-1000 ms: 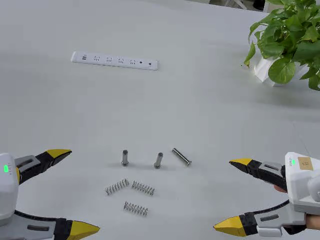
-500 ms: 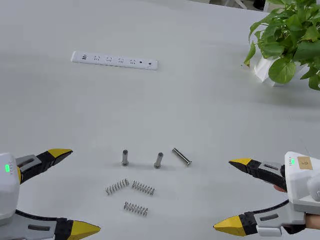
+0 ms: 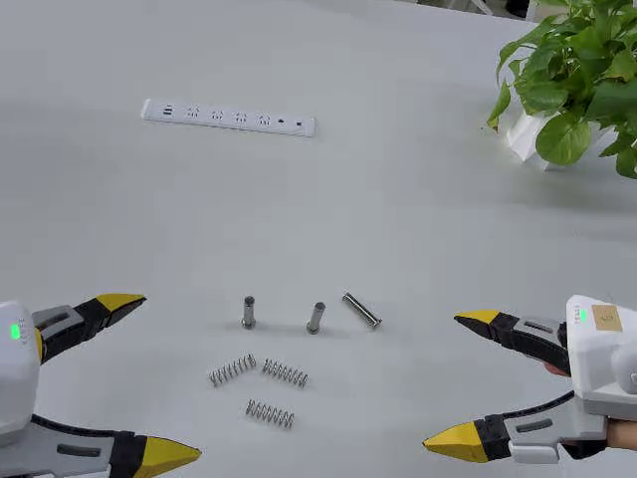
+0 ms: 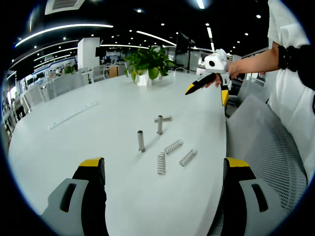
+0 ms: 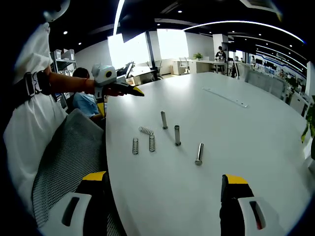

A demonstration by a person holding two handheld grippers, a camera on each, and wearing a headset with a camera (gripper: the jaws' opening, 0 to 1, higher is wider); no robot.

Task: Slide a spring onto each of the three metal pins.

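Observation:
Three metal pins sit mid-table: two upright pins (image 3: pixel 248 312) (image 3: pixel 316 319) and one pin lying on its side (image 3: pixel 361 311). Three loose springs (image 3: pixel 232 370) (image 3: pixel 285 373) (image 3: pixel 270 414) lie just in front of them. In the left gripper view the upright pins (image 4: pixel 141 141) and the springs (image 4: pixel 173 146) lie ahead. The right gripper view shows the pins (image 5: pixel 177 135) and springs (image 5: pixel 145 131) too. My left gripper (image 3: pixel 149 378) is open at the lower left, empty. At the lower right my right gripper (image 3: pixel 463 380) stands open, nothing between its jaws.
A white power strip (image 3: pixel 228 118) lies at the back left of the white table (image 3: pixel 398 209). A potted green plant (image 3: pixel 572 70) stands at the back right. A grey mesh chair (image 5: pixel 64 157) is beside the table edge.

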